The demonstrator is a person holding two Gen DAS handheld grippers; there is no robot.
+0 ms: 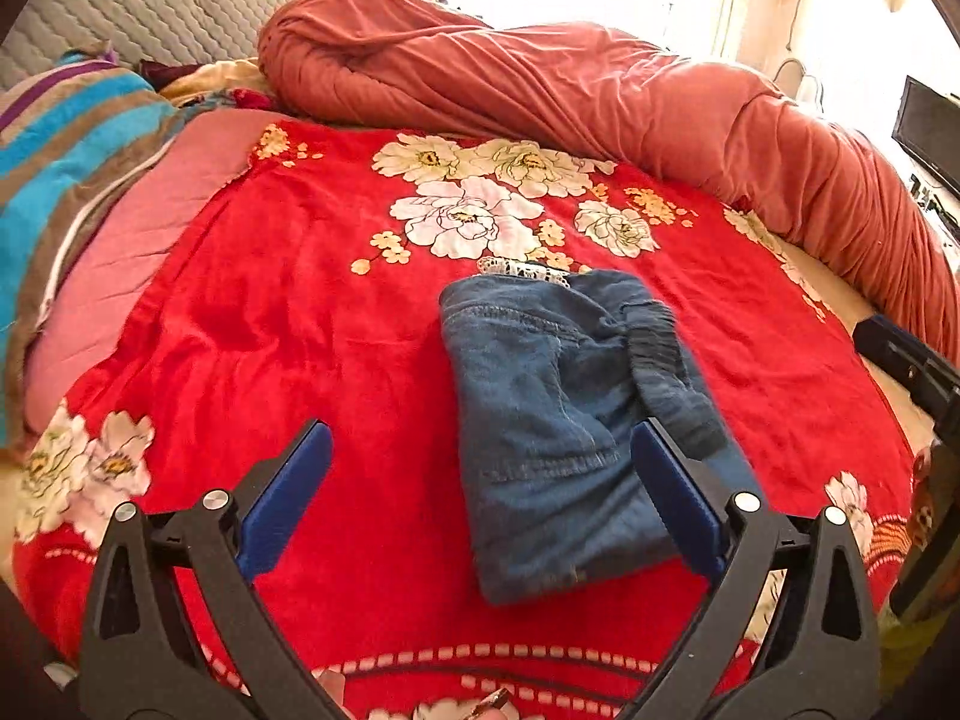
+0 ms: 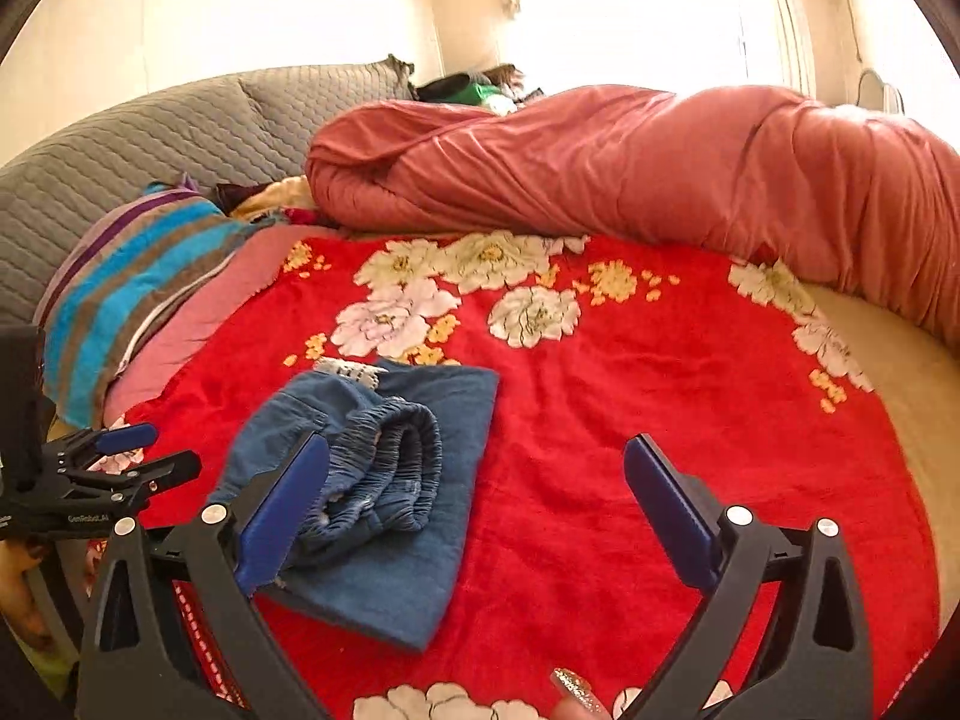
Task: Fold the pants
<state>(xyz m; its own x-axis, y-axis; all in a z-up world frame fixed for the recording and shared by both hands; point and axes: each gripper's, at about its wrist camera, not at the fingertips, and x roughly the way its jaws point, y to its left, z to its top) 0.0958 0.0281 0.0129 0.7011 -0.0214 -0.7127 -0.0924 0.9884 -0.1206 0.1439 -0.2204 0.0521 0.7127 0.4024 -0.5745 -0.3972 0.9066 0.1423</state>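
Observation:
Blue denim pants lie folded into a compact bundle on the red floral blanket, with the elastic waistband on top toward the right. They also show in the right wrist view at lower left. My left gripper is open and empty, hovering above the near end of the pants, its right pad over their right edge. My right gripper is open and empty, its left pad over the pants' waistband side. The left gripper also shows in the right wrist view at far left.
A rolled salmon-pink duvet lies along the far and right side of the bed. A striped blue-brown towel and pink cloth sit at left. A grey quilted headboard stands behind. A dark screen is at far right.

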